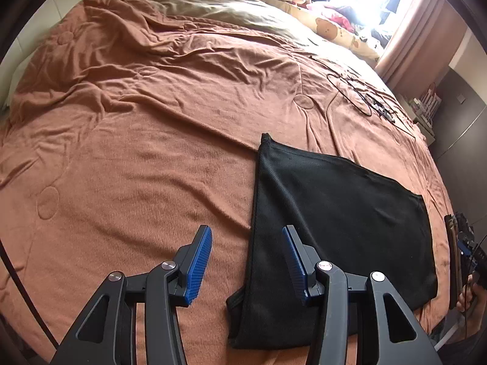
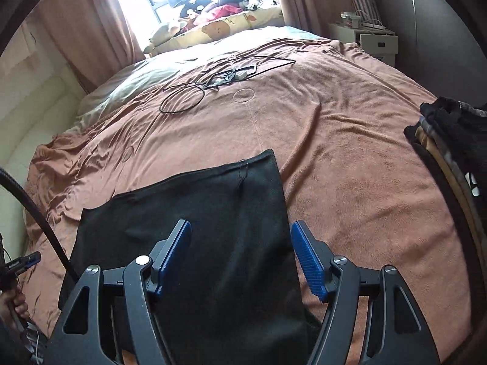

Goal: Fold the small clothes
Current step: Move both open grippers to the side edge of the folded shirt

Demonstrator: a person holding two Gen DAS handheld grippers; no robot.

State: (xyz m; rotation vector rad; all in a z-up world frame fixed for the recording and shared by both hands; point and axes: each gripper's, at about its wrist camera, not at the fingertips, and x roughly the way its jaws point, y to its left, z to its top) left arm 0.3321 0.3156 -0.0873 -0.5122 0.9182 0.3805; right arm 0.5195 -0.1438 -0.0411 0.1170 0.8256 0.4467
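Black garment [image 1: 334,228] flat on brown blanket [image 1: 137,152], near edge of bed, roughly rectangular, looks part-folded already (judgement). In left wrist view at 4 o'clock of frame; in right wrist view [image 2: 197,228] at 6–7 o'clock, under the fingers.

Left gripper [image 1: 247,261]: fingers spread wide, holding nothing, straddling garment's left long edge — right pad [image 1: 293,261] over the black cloth, left pad [image 1: 199,264] over bare blanket. Contact with cloth: cannot tell.

Right gripper [image 2: 240,258]: fingers spread wide, empty, straddling garment's right long edge.

Handling guess: thin, light, soft knit or mesh, limp, no stiffness; will drape and sag when lifted, may cling to fuzzy blanket. Not fragile. Best hold: pinch near corners at 6 o'clock, one per gripper, taking all layers at the hem, then carry toward far edge at 12 o'clock.

Elsewhere: black cable loop [image 2: 182,100] at 11 o'clock, well apart; stacked clothes [image 2: 450,140] at 3 o'clock.
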